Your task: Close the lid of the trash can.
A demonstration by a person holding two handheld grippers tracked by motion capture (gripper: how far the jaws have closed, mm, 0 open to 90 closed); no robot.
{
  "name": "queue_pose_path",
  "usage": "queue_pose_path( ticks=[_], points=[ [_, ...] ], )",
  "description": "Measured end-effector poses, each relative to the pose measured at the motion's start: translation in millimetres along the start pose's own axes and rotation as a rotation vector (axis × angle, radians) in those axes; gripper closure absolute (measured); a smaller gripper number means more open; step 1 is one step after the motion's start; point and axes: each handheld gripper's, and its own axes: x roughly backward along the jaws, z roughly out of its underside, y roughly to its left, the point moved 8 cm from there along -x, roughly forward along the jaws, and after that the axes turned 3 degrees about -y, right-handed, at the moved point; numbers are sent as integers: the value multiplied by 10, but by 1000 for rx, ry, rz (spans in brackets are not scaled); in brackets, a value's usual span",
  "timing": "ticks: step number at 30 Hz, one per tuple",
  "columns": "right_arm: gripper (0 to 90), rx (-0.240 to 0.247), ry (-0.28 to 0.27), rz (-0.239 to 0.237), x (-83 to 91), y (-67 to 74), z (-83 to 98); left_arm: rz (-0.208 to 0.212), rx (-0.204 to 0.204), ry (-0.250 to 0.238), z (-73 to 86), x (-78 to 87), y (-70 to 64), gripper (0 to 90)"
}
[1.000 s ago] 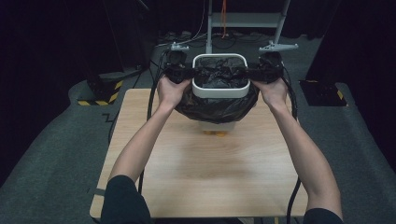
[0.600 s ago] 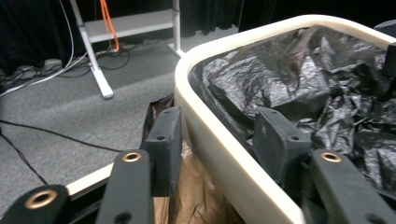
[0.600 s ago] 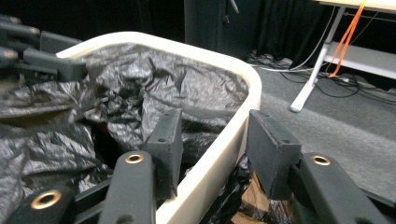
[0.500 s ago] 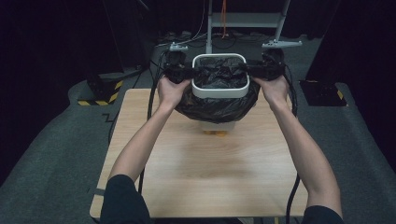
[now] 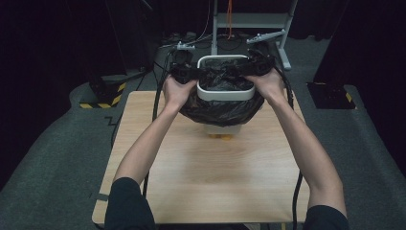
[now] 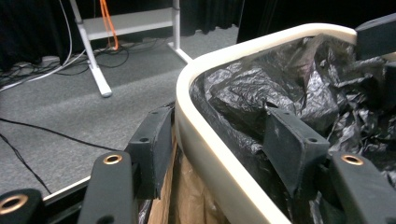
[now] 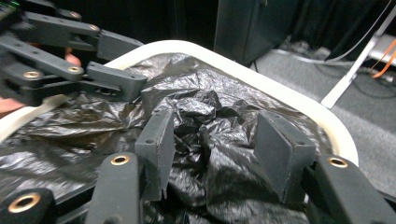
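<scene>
A white bin (image 5: 225,92) with a rounded rectangular rim stands at the far end of the wooden bench (image 5: 201,182), in the upper middle of the high view. A black plastic bag (image 5: 222,111) lines it, crumpled inside and hanging over the outside below the rim.

The left claw (image 5: 190,73) sits at the left edge of the bin in the high view. In the left gripper view the left claw (image 6: 219,140) straddles the rim: one jaw is outside the white wall at lower left of the frame, the other inside against the bag at lower right. Its jaws have just been opening; the rim and bag lie between them, but the pads stand apart from them and do not press.

The right claw (image 5: 253,67) is over the right side of the bin's mouth in the high view. In the right gripper view the right claw (image 7: 217,140) hovers above the rumpled bag (image 7: 196,116) inside the bin, with the rim (image 7: 299,105) curving across the right of the frame. Its jaws have also just been opening, and they stand apart with only loose folds of bag between them, nothing clamped. The other claw shows at the upper left of that frame.
</scene>
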Motion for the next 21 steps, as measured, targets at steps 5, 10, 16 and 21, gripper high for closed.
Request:
queue_pose_path(
  ticks=[5, 10, 16, 21],
  points=[
    [477, -10, 57, 32, -149, -132, 10, 9, 5, 9, 23, 0, 7, 429],
    [492, -4, 76, 75, -224, -270, 43, 2, 0, 30, 46, 6, 22, 428],
    [458, 3, 60, 46, -177, -182, 42, 0, 5, -9, -7, 63, 33, 417],
    [459, 28, 12, 7, 16, -67, 59, 3, -4, 1, -62, 42, 6, 356]
  ],
)
